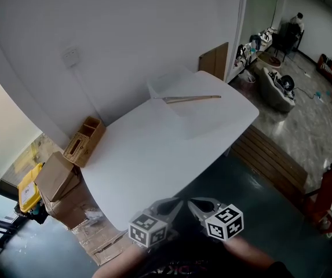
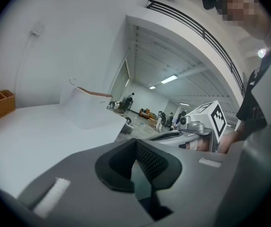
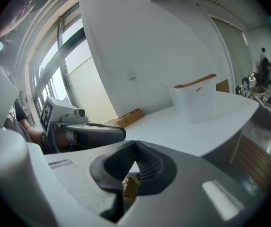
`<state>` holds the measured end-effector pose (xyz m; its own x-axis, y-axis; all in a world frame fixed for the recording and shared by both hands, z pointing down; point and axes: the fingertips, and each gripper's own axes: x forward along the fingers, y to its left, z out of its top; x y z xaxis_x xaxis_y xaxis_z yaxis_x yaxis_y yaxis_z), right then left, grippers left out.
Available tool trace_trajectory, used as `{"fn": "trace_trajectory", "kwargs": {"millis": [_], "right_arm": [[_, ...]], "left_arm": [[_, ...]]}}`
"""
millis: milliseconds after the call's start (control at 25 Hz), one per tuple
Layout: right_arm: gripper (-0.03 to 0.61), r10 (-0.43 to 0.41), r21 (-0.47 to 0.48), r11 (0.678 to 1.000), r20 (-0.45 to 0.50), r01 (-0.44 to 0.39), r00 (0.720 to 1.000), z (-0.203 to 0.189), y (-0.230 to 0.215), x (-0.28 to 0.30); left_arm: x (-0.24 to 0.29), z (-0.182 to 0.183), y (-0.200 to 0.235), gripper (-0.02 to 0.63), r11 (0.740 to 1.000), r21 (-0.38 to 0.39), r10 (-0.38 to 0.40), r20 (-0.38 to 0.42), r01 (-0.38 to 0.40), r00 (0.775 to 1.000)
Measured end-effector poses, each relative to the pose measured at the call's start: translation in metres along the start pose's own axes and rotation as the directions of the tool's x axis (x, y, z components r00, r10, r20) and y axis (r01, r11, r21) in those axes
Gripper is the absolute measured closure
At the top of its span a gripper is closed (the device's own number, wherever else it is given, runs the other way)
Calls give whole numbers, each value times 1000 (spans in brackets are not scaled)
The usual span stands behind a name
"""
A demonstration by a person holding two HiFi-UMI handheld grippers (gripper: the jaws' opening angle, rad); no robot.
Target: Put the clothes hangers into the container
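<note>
Grippers are held side by side at the near edge of a white tabletop (image 1: 154, 149), well apart from the task's thing. The left gripper (image 2: 136, 143) is seen with its jaws pressed together and nothing between them. The right gripper (image 3: 135, 146) is likewise closed tight and empty. Neither is seen touching anything on the tabletop.

A wooden clothes hanger (image 1: 192, 99) is pictured at the far end of the tabletop, lying along the top of a translucent white container (image 1: 174, 86). Its thin metal hook is picked out only in the two gripper views. How far the hanger is sunk into the container cannot be made out through the frosted wall, and what else may be inside cannot be told.

On the floor to the left of the tabletop, a wicker basket (image 1: 84, 141) and cardboard boxes (image 1: 55, 181) are seen by the wall. The forearms behind the grippers are cut off by the lower edge of the head view, where the marker cubes hide much of each gripper's body.
</note>
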<state>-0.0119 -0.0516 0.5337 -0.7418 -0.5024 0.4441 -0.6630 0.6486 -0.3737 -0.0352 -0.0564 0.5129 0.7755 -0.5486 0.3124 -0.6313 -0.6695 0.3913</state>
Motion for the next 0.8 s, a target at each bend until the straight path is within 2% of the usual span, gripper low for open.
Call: {"fn": "trace_trajectory", "kwargs": {"millis": [200,800], "right_arm": [[577,-5,12,1000,2,5,1000,-4,-4,-3],[577,-3,11,1000,3,3,1000,-8,-1,-8]], "left_arm": [[3,-4,-4,609,1000,0,0,-23,0,1000],[3,-8,-9,609,1000,2,0,-8,0,1000]]}}
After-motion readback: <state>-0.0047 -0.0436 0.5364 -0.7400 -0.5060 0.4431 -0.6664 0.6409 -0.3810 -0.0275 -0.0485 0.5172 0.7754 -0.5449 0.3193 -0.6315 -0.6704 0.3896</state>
